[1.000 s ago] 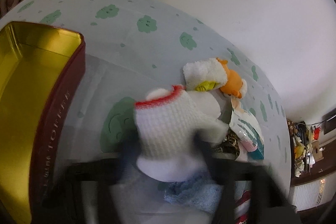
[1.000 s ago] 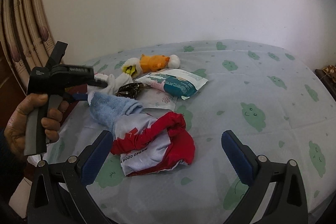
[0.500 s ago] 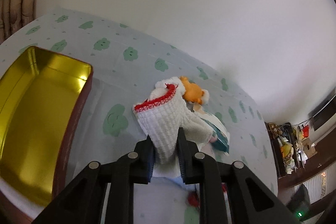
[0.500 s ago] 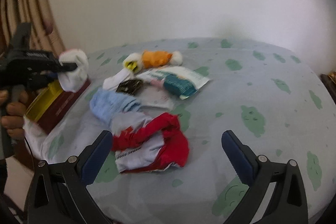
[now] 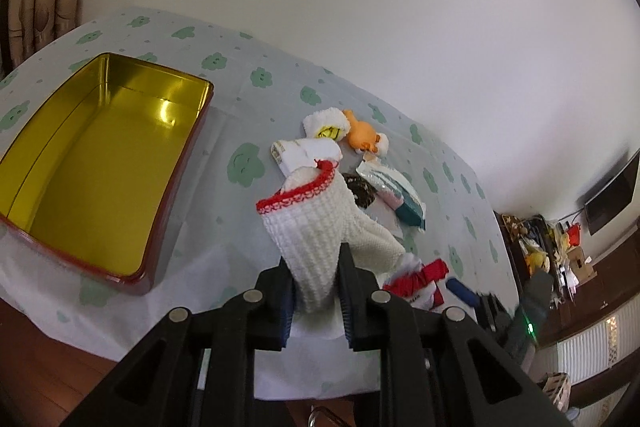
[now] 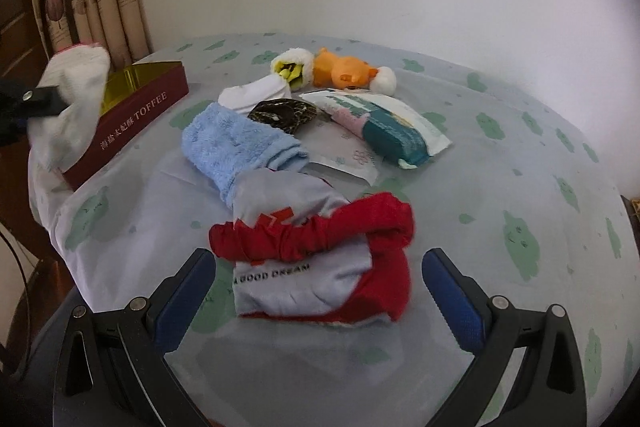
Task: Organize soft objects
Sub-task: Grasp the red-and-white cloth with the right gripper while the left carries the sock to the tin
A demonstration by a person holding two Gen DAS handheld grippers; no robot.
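Left wrist view alone looks down into the tin point(image 5: 100, 163), showing its gold inside with nothing in it, to the left of the left gripper point(image 5: 314, 291) and ahead of it. That gripper is clamped tight on the white knitted sock with a red cuff point(image 5: 320, 223), which stands up from the jaws, clear of the table point(image 5: 192, 247). Only the right wrist view shows the tin's dark red side lettered TOFFEE, and the blue towel point(image 6: 236, 147) lying against the red and grey cloth point(image 6: 316, 247).

Bare tablecloth lies between the tin's near corner and the left gripper; the table edge falls away just below the tin. To the right of the right gripper point(image 6: 320, 283) the cloth is open and uncluttered.

Both grippers point slantwise downward. The right gripper's blue pads point(image 6: 452, 291) are spread wide either side of the red and grey cloth, holding nothing. Farther ahead lie an orange plush toy point(image 6: 344, 71) and a teal packet point(image 6: 388, 131).
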